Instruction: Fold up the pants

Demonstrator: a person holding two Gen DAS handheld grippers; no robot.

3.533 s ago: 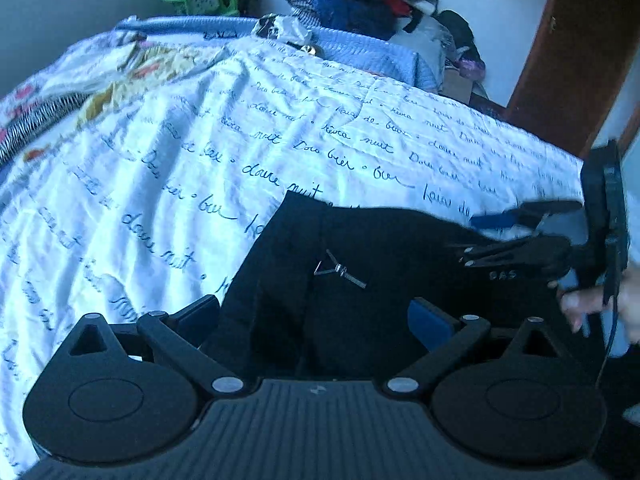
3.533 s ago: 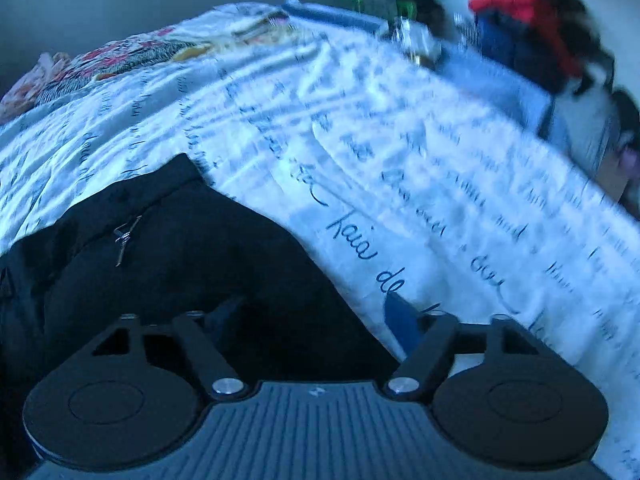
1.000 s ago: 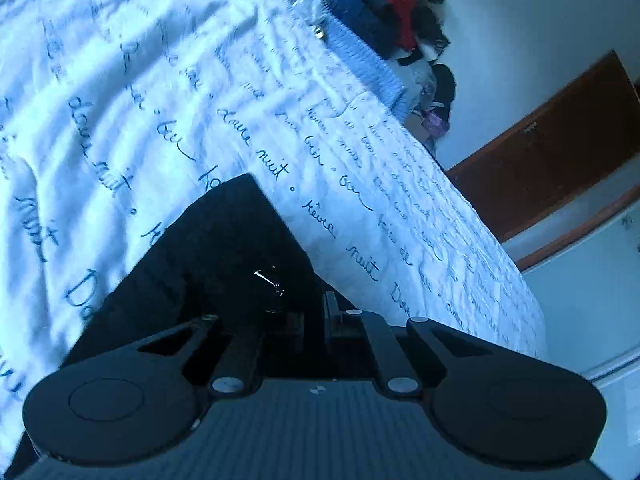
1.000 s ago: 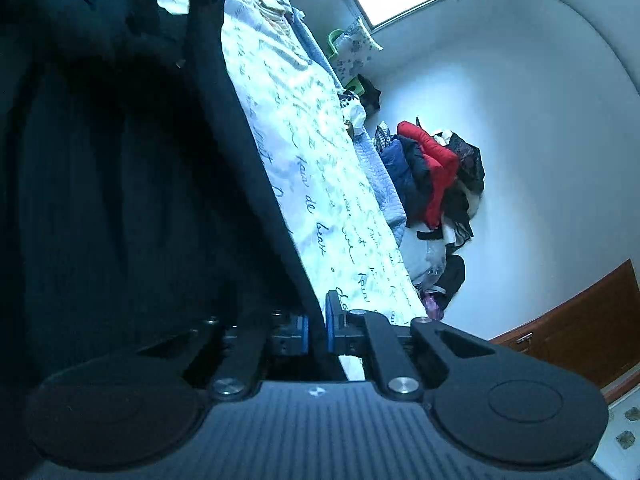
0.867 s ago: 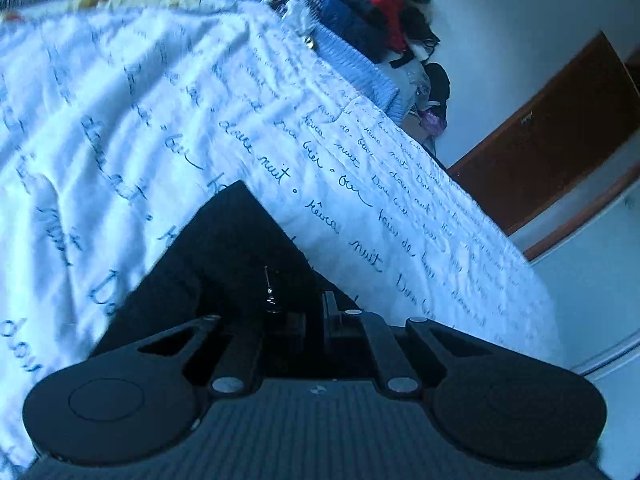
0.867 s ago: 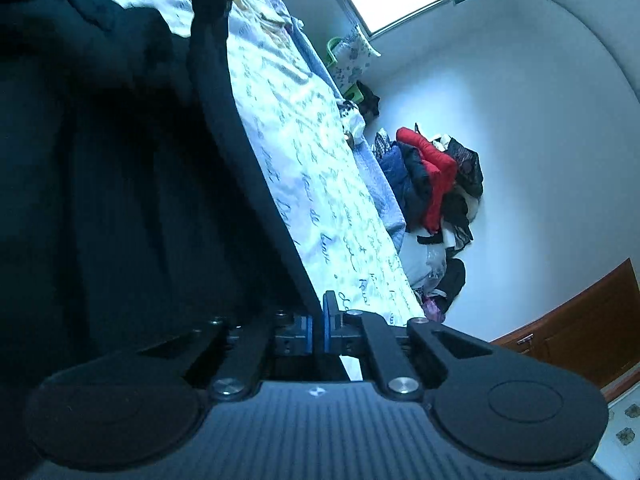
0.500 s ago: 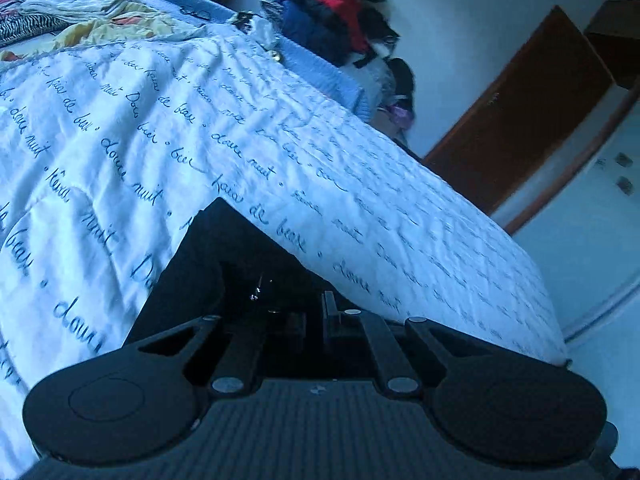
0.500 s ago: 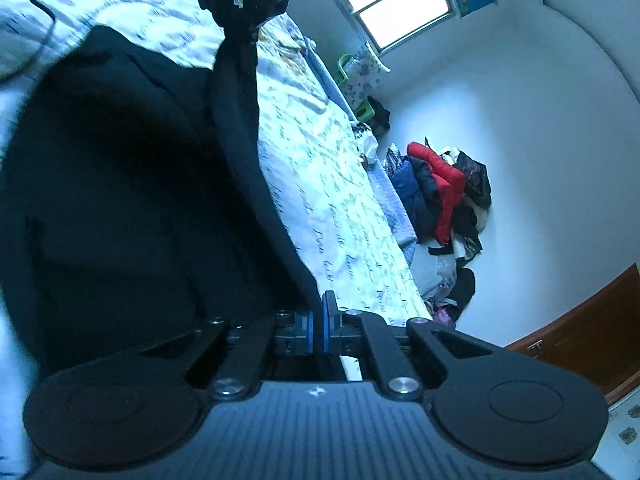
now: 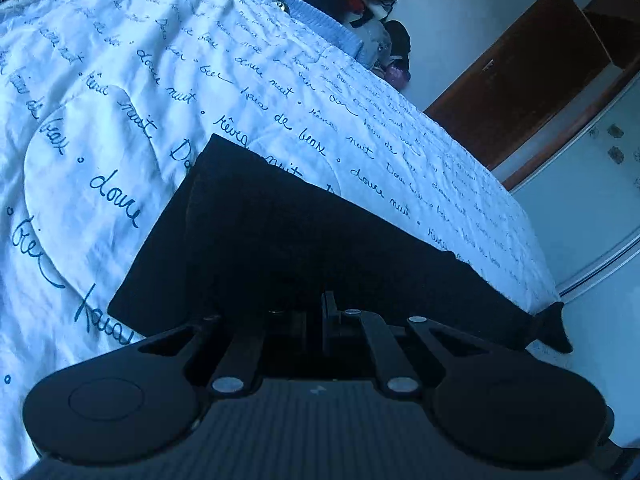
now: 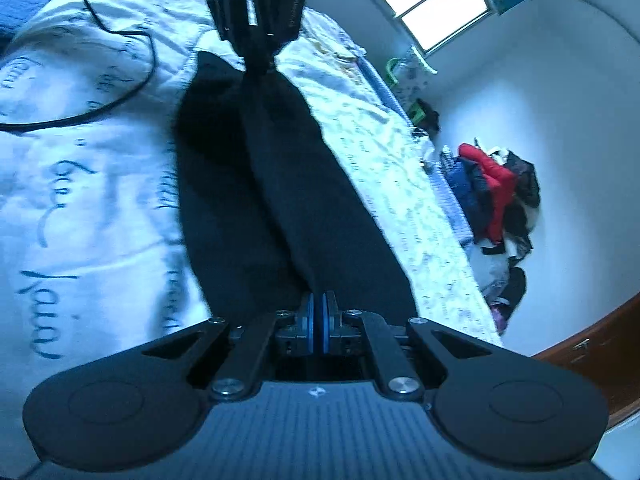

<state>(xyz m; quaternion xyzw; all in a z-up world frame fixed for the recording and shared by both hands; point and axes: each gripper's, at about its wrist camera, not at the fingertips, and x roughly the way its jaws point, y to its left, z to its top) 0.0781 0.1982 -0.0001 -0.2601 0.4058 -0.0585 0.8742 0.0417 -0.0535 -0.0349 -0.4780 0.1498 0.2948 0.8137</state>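
Note:
The black pants (image 9: 280, 240) lie stretched over the white bedspread with blue script (image 9: 120, 92). My left gripper (image 9: 316, 320) is shut on one end of them. My right gripper (image 10: 318, 320) is shut on the other end of the pants (image 10: 280, 184). In the right wrist view the cloth runs taut from my blue pads (image 10: 308, 320) up to the left gripper (image 10: 256, 8), which pinches the far end near the top. A corner of the pants (image 9: 552, 328) sticks out past the bed's edge at the right.
A black cable (image 10: 100, 92) loops over the bedspread left of the pants. A pile of red and dark clothes (image 10: 492, 192) lies beyond the bed by the wall. A brown wooden door (image 9: 520, 80) stands at the right. A window (image 10: 432, 4) is at the far wall.
Both grippers have stayed shut on the pants and have moved apart. The pants have gone from a hanging bunch to a long flat strip laid over the bedspread.

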